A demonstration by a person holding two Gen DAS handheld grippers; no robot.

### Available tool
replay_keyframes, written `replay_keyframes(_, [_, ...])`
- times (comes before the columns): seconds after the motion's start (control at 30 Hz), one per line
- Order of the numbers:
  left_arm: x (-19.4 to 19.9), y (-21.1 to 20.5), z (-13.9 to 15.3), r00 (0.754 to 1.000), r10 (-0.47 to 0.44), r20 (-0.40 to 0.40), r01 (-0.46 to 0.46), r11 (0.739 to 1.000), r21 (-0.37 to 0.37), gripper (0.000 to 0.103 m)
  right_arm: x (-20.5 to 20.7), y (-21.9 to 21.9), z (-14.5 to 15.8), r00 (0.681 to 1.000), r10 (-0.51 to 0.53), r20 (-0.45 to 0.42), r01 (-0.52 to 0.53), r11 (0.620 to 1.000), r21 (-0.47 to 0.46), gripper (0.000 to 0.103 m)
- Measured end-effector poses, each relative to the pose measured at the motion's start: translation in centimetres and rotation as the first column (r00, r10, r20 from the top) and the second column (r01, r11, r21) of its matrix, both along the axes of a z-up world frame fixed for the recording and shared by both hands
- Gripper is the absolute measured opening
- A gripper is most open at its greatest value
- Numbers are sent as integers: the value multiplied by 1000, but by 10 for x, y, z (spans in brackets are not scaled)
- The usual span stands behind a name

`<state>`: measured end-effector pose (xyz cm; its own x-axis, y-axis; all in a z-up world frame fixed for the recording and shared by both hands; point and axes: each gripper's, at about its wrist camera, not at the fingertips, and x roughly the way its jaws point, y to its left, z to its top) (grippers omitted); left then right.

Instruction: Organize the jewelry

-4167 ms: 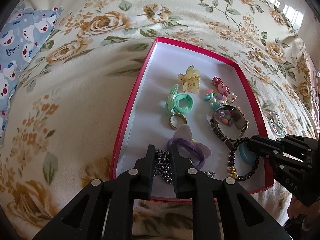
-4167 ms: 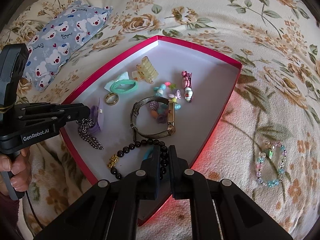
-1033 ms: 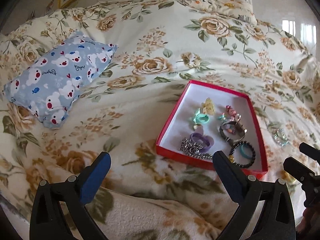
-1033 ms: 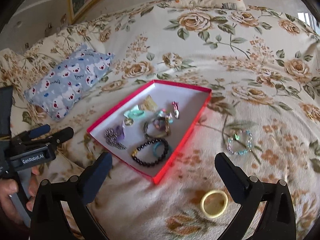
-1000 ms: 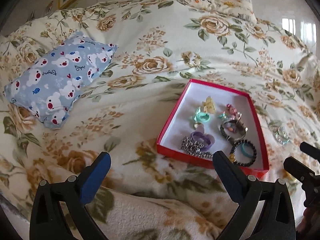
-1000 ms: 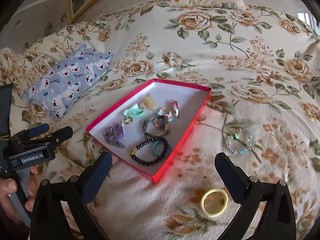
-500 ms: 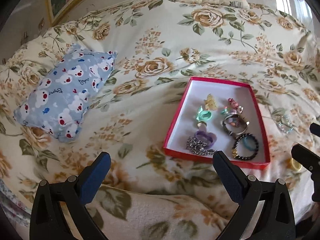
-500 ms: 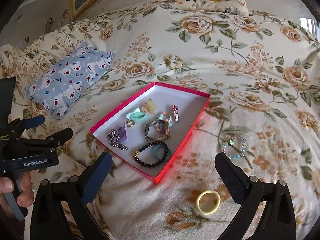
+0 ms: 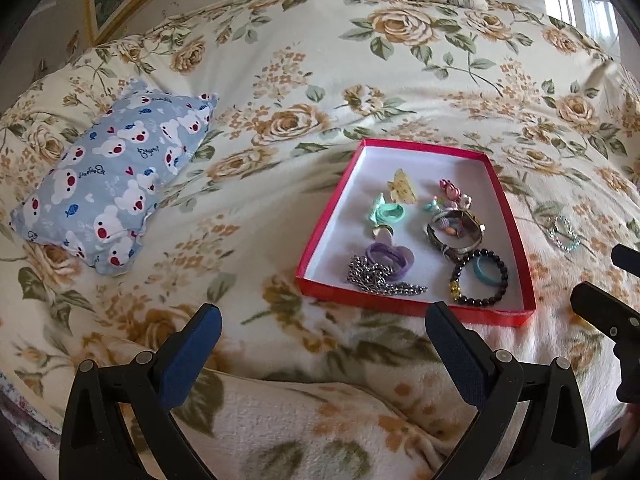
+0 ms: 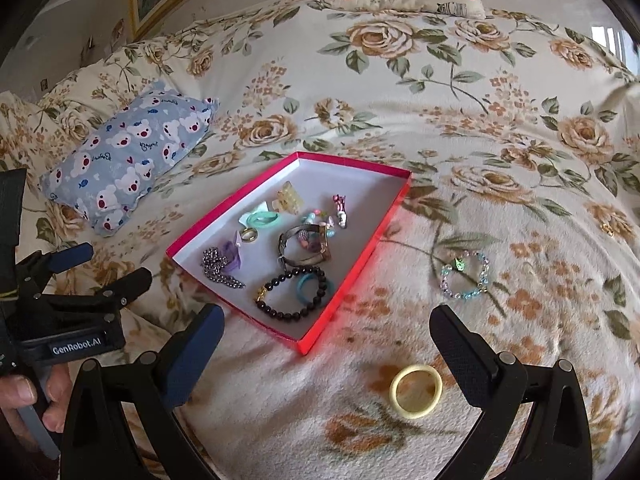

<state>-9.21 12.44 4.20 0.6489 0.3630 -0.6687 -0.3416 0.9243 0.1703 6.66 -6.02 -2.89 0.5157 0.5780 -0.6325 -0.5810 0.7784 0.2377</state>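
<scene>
Jewellery lies mostly gathered in the shallow red cardboard box with a white floor (image 10: pixel 362 254), which sits on the floral cream bed blanket (image 10: pixel 400 92) ahead of both pairs of fingers, probably because the low walls keep small pieces from rolling off into the soft pile. The right gripper (image 10: pixel 326 346) is spread wide and empty, and just inside its right finger, on the blanket, lies a pale yellow elastic ring (image 10: pixel 416 391); that placement suggests it is the next piece to collect. Farther ahead, beyond that same finger, a pastel beaded bracelet (image 10: pixel 464 276) also waits outside the box. The left gripper (image 9: pixel 322 344) is likewise released and holds nothing, with the box ahead of its right finger. Inside the box the black bead bracelet (image 10: pixel 290 294) encircles a blue ring (image 10: pixel 310 285), next to a metal-banded wristwatch (image 10: pixel 304 246), a silver chain (image 10: pixel 218 266), a purple hair tie (image 10: pixel 234 254) and a mint scrunchie (image 10: pixel 262 218), all loosely heaped, not sorted.
</scene>
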Motion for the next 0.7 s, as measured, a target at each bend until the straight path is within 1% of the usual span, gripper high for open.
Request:
replay_keyframes(0.13, [3,2,-4,1000,4,-1,-4,1000,-9,102,-1,1,-3,1000,-3,6,3,1000,-4,103])
replay_keyframes(0.33, [1,6,-10,1000,13,12,-13,1000,-25,102,-5,0,-10,998,-23,53,23,1000,-2,103])
replay_keyframes(0.7, [0,2,-13,1000,7,13,-6,1000,-23,102,-2,3,-16,999,-8,32,8,1000,-10,103])
